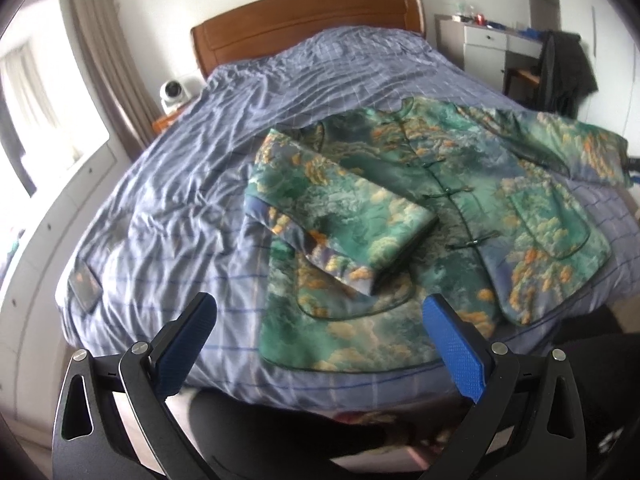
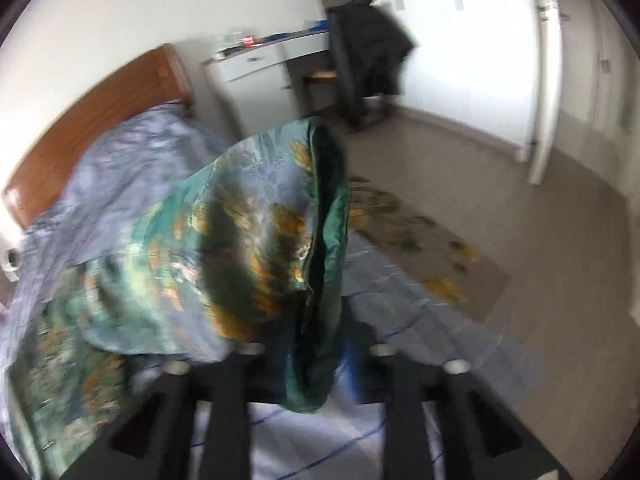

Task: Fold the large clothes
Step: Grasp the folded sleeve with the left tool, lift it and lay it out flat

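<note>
1. While your left gripper hangs off the foot of the bed with its two blue pads wide apart and holding nothing, one green patterned jacket lies face up on that bed.
2. You have one sleeve folded across the jacket's chest; the other sleeve reaches toward the bed's far side.
3. Your right gripper is clamped on one sleeve cuff, lifted above the bed; this view is blurred.
4. Beyond the bed stand one white desk and one chair draped in dark clothing.
</note>
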